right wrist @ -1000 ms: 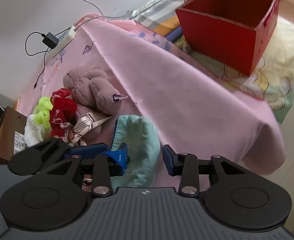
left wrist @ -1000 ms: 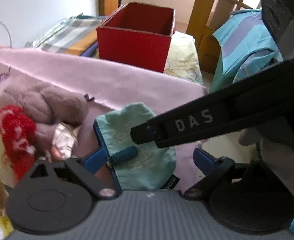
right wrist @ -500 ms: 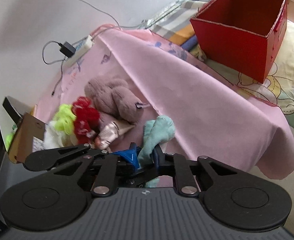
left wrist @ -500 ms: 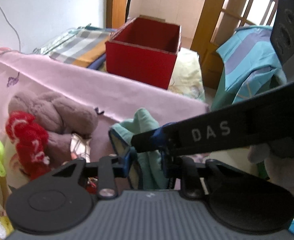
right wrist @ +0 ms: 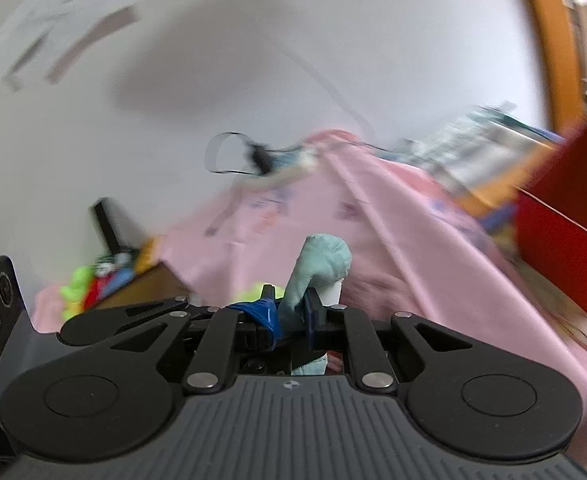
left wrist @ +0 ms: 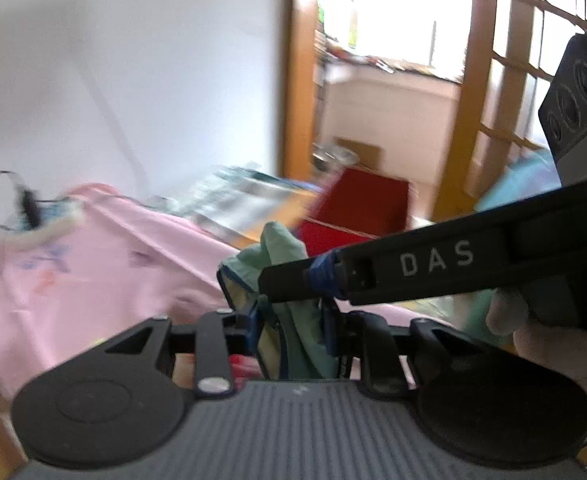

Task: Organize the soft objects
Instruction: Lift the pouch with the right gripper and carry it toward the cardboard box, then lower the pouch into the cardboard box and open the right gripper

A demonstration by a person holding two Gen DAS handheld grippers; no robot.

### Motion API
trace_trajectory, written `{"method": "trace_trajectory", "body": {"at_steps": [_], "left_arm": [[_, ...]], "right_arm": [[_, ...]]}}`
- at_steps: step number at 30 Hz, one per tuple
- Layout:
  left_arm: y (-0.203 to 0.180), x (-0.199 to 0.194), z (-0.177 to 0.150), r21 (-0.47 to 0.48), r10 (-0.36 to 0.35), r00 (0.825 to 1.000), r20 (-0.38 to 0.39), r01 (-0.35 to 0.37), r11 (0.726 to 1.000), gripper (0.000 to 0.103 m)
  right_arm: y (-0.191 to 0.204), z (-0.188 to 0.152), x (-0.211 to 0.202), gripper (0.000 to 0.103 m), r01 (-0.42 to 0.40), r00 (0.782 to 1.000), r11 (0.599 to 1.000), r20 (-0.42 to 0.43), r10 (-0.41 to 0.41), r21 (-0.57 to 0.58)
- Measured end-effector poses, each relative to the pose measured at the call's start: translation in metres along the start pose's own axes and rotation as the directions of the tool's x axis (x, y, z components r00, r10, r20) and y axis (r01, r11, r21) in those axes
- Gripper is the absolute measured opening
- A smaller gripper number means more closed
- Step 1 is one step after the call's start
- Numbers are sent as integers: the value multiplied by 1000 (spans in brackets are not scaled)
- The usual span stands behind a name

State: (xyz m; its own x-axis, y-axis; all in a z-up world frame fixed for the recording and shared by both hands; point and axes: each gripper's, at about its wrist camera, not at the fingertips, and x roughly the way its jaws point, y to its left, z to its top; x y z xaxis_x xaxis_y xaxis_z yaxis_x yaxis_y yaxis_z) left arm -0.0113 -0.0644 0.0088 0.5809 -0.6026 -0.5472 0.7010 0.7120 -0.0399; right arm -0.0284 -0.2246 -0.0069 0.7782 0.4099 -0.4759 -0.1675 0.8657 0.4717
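The jaws of the left gripper point(left wrist: 291, 330) are closed on the soft green pouch point(left wrist: 281, 252), and the jaws of the right gripper point(right wrist: 289, 314) pinch the same pouch point(right wrist: 319, 266) too. So both grippers hold one thing, up in the air above the pink cloth point(left wrist: 93, 264).

On the left side, more soft things sit low by the edge: something bright yellow-green point(right wrist: 75, 282) with a bit of red beside it. In the middle, the pouch sticks up between the blue pads. On the right stands the red box point(right wrist: 565, 248), well apart from the pouch.

The pictures are blurry, so the hands look to be moving fast. I think the pouch is going to the red box. To do it well, move both grippers together so the pouch does not stretch or slip. Go slower near the box, hold the pouch over the open top, then let go with both.
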Motion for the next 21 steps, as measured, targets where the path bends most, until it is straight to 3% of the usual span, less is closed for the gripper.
{"method": "trace_trajectory", "body": {"at_steps": [3,5,9,14,17,21], "left_arm": [[25,-28,-1,-45,94,995,39,-92,995,22],[42,-46,-5,-82,152,987,51,-148,986,21],[76,-72,-15,-139,303,952,47,-294,946,21],[120,-108,-33,-225,428,904,18,-413,882,21],[141,-116,-44,-230,482,876,-16,-472,851,21],[173,-114,-63,-249,491,867,-81,-495,832,21]], "right_arm": [[29,10,24,0,-109,994,992,-18,108,-56],[50,14,42,0,-210,977,975,-47,207,-71],[99,14,83,0,-297,954,936,-99,283,-188],[147,10,129,0,-432,897,881,-197,396,-195],[177,2,152,0,-472,874,857,-238,423,-207],[201,-9,187,0,-466,869,857,-294,398,-218]]}}
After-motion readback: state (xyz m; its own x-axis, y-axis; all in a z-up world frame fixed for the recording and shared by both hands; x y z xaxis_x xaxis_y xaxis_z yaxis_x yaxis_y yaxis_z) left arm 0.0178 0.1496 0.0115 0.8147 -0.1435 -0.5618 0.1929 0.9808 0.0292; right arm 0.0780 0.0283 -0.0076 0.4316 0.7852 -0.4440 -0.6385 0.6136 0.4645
